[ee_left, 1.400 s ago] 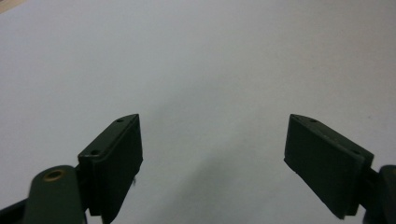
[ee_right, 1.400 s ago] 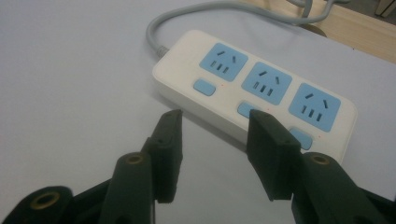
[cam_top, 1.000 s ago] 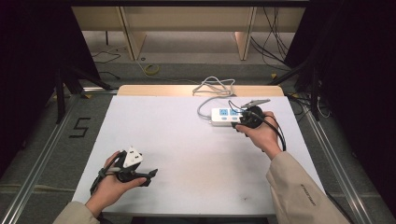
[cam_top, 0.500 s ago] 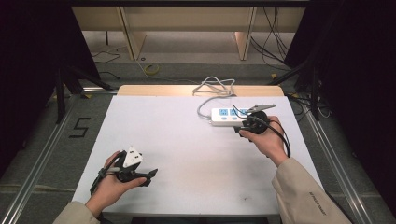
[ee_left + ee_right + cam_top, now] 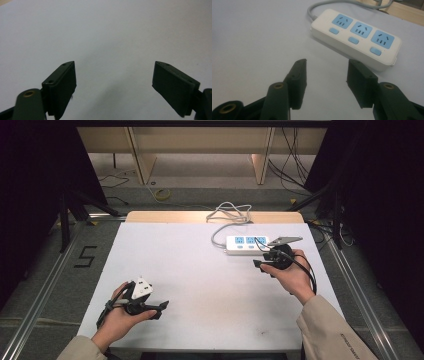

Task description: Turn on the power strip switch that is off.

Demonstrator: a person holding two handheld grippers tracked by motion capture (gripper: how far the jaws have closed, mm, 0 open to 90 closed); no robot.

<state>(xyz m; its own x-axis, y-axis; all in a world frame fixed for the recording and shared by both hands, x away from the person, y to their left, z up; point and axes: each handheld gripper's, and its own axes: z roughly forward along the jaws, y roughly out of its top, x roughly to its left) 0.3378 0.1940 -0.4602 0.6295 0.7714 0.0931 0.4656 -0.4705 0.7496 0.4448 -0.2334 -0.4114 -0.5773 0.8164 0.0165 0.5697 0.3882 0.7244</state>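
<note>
High view, left to right: left tongs (image 5: 159, 307) spread wide, low near the front-left edge of the white tabletop (image 5: 200, 270), bare surface ahead. Broad open middle. Right tongs (image 5: 257, 264) parted, empty, just before the white power strip (image 5: 247, 244); grey cord (image 5: 227, 215) looping off the far edge.

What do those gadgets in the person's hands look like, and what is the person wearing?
Each hand holds a black two-jaw gripper with flat rectangular pads and brass-coloured pivot pins. The left gripper carries a white three-cornered plate with dark marks; the right gripper has a grey plate and a black cable looping past the wrist. Both sleeves are beige; the right bears small dark lettering.
</note>
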